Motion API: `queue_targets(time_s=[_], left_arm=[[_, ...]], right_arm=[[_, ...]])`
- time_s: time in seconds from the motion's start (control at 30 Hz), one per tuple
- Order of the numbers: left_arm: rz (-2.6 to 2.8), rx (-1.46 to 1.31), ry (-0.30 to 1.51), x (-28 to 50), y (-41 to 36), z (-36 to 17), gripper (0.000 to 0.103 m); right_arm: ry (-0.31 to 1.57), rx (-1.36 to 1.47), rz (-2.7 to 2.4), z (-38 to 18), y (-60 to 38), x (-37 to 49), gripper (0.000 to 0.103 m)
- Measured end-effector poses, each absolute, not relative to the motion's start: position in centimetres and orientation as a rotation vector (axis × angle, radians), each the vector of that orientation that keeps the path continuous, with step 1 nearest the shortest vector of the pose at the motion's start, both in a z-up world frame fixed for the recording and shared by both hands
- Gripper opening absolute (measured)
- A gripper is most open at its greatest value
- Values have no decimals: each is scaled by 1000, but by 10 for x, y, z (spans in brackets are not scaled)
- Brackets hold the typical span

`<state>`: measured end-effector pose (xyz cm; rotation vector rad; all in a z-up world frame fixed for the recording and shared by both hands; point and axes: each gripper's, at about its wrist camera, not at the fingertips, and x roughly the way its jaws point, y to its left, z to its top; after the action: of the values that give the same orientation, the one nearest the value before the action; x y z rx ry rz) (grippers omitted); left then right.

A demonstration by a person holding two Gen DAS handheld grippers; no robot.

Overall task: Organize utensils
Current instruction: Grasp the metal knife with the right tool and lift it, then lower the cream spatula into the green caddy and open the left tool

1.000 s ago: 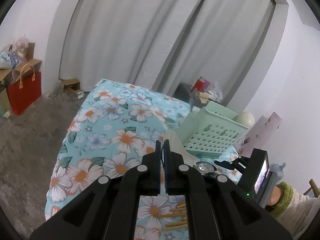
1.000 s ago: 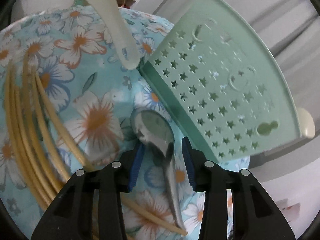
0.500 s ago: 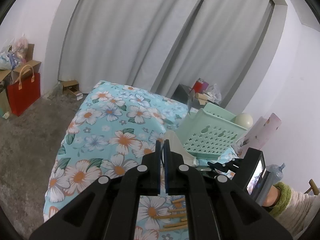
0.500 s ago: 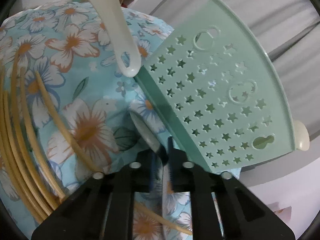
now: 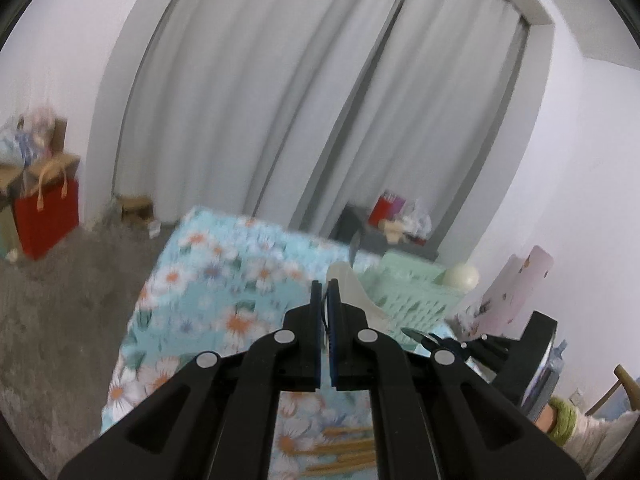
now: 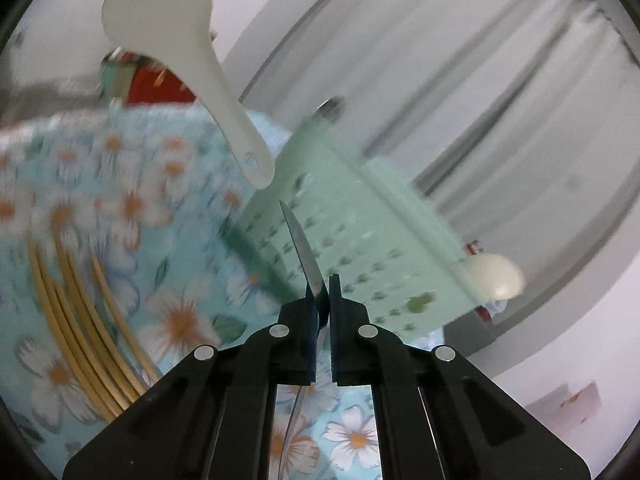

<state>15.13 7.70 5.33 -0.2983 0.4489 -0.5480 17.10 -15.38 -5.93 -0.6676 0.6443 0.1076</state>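
My right gripper (image 6: 323, 284) is shut on a metal spoon (image 6: 302, 246), seen edge-on, and holds it lifted above the floral cloth beside the mint-green basket (image 6: 360, 224). My left gripper (image 5: 327, 292) is shut on a white plastic rice paddle (image 5: 350, 286). The paddle also shows in the right wrist view (image 6: 192, 60), hanging handle-down above the cloth. Several bamboo chopsticks (image 6: 76, 328) lie on the cloth at the left. In the left wrist view the basket (image 5: 412, 292) stands at the right and the right gripper (image 5: 436, 342) holds the spoon below it.
A floral tablecloth (image 5: 208, 280) covers the table. A white spoon (image 6: 492, 276) sticks out of the basket's far end. A red bag (image 5: 48, 212) and boxes stand on the floor at the left. Grey curtains (image 5: 280, 100) hang behind.
My right gripper closed on the metal spoon and lifted it off the cloth, turning it edge-on. My left gripper rose and tilted up with the paddle.
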Motion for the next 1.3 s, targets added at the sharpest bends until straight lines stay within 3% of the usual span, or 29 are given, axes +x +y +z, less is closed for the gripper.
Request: queue_targets(time_s=[0.33,0.8,1.17,1.27,1.3], left_arm=[[-513,-44,210,154,26,126,2],[-409,416,315,200,-70,105,3],[-489,409,407,230,-100,103,3],[-593,252,432,242,-89,109,8],[-631,164,451,250,-81,110,16]], right_arm=[[517,-448,40,-1,-174,148,3],[476,-305,10,0,-213,136,3],[490,-224,15,0,-227,134,3],[500,-201,17,-3,-228,137,3],[503,-192,18,-4,-229,138,3]])
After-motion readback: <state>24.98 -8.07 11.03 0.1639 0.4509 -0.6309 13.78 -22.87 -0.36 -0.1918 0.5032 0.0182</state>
